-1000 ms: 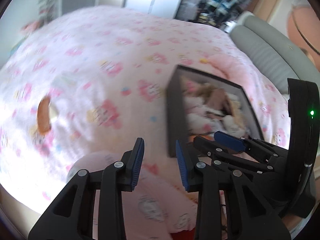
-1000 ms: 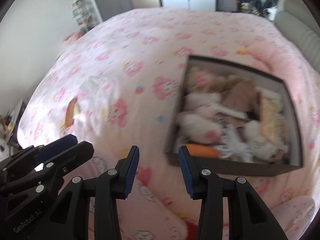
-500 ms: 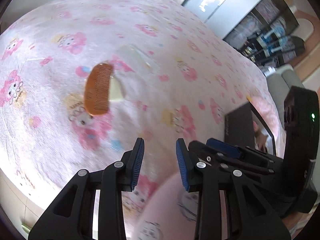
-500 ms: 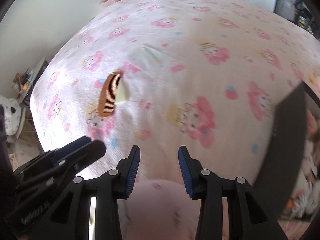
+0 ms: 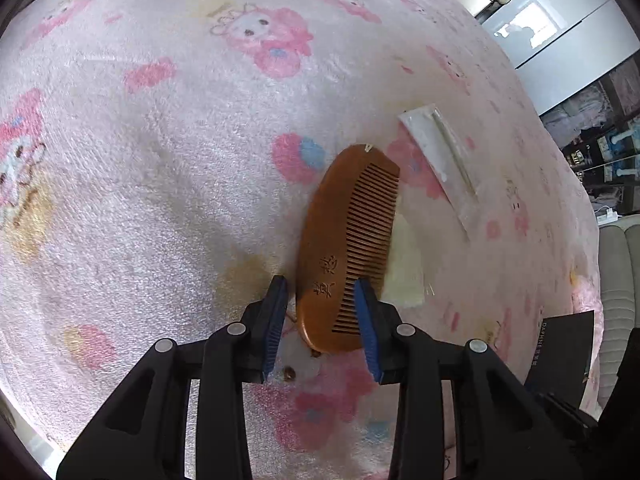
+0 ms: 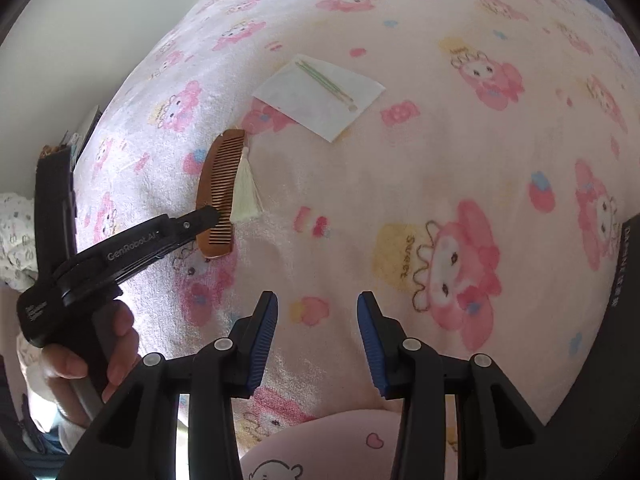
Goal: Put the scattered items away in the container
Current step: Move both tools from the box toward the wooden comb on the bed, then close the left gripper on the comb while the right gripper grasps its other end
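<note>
2 blue-padded fingers of the left gripper [image 5: 322,324] stand spread on either side of the near end of a wooden comb [image 5: 347,240], not closed on it; whether the pads touch its edges I cannot tell. The comb lies flat on the pink cartoon-print blanket [image 5: 160,140], teeth toward the right, with a pale tassel [image 5: 404,272] lying alongside the teeth. Just beyond its far end lies a clear packet [image 5: 440,160] with a thin stick inside. A corner of the dark box [image 5: 560,344] shows at the right edge, well apart from the comb.

The right gripper [image 6: 318,340] hangs wide open and empty over bare blanket, near the box wall [image 6: 624,320] at its right.
</note>
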Demonstrator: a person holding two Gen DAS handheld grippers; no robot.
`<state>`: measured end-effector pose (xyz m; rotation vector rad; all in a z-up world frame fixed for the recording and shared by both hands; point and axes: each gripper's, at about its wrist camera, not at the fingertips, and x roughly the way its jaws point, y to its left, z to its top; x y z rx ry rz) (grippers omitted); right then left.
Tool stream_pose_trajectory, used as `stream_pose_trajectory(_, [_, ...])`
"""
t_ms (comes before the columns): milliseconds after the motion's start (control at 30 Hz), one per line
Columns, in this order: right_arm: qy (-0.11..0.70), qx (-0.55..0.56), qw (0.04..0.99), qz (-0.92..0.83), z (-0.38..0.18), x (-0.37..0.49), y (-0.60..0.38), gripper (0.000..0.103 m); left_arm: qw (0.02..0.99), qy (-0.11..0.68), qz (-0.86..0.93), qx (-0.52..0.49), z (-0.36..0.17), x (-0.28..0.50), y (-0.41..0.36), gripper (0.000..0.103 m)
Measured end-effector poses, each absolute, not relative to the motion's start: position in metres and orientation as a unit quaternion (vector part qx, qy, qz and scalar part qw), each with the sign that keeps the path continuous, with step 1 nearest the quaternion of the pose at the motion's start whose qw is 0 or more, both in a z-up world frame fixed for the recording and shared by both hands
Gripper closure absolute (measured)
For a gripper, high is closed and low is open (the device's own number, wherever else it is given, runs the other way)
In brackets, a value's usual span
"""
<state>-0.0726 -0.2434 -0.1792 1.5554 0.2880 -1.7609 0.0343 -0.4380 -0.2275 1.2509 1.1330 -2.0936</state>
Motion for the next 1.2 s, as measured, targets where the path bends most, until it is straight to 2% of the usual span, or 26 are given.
stream_pose_trajectory(33, [0.107, 0.611, 0.373, -0.690, -0.180, -0.074, -0.241, 0.066, 0.223, 0.406, -0.761, 0.454, -0.227, 0.033, -0.434, 0.068])
stream_pose_trajectory(100, [0.095, 0.612, 0.369, -0.693, -0.179, -0.078, -0.238, 0.066, 0.198, 0.411, -0.765, 0.455, -0.225, 0.029, -0.424, 0.084])
stream_pose_trajectory(167, [0.090, 0.607, 0.361, -0.702, -0.175, -0.082, -0.234, 0.066, 0.136, 0.454, -0.754, 0.455, -0.228, 0.023, -0.409, 0.090])
stream_pose_trajectory(333, [0.073, 0.603, 0.327, -0.724, -0.171, -0.098, -0.216, 0.066, 0.047, 0.442, -0.751, 0.487, -0.221, 0.003, -0.364, 0.089])
stream_pose_trajectory(367, [0.071, 0.604, 0.320, -0.726, -0.172, -0.102, -0.212, 0.066, 0.040, 0.442, -0.750, 0.490, -0.218, 0.003, -0.361, 0.081])
stream_pose_trajectory(400, [0.069, 0.607, 0.316, -0.726, -0.174, -0.105, -0.210, 0.066, 0.044, 0.440, -0.751, 0.491, -0.215, 0.005, -0.360, 0.067])
stream_pose_trajectory(467, [0.060, 0.619, 0.312, -0.718, -0.179, -0.111, -0.205, 0.066, 0.063, 0.428, -0.759, 0.487, -0.208, 0.013, -0.366, 0.063])
stream_pose_trajectory(533, [0.045, 0.634, 0.319, -0.703, -0.186, -0.115, -0.203, 0.065, 0.098, 0.406, -0.774, 0.475, -0.204, 0.015, -0.387, 0.063])
stream_pose_trajectory(567, [0.038, 0.640, 0.322, -0.697, -0.190, -0.116, -0.204, 0.065, 0.110, 0.398, -0.783, 0.465, -0.204, 0.013, -0.397, 0.068])
stream_pose_trajectory(600, [0.032, 0.646, 0.325, -0.690, -0.195, -0.118, -0.206, 0.065, 0.124, 0.386, -0.793, 0.454, -0.204, 0.005, -0.408, 0.078])
stream_pose_trajectory(667, [0.032, 0.653, 0.328, -0.682, -0.200, -0.118, -0.210, 0.065, 0.169, 0.361, -0.808, 0.434, -0.202, -0.005, -0.431, 0.084])
stream_pose_trajectory(833, [0.043, 0.657, 0.335, -0.674, -0.207, -0.118, -0.216, 0.065, 0.159, 0.388, -0.799, 0.431, -0.219, -0.030, -0.458, 0.084])
stream_pose_trajectory(1200, [0.012, 0.676, 0.316, -0.665, -0.227, -0.132, -0.195, 0.065, 0.080, 0.387, -0.771, 0.499, -0.232, -0.018, -0.371, 0.084])
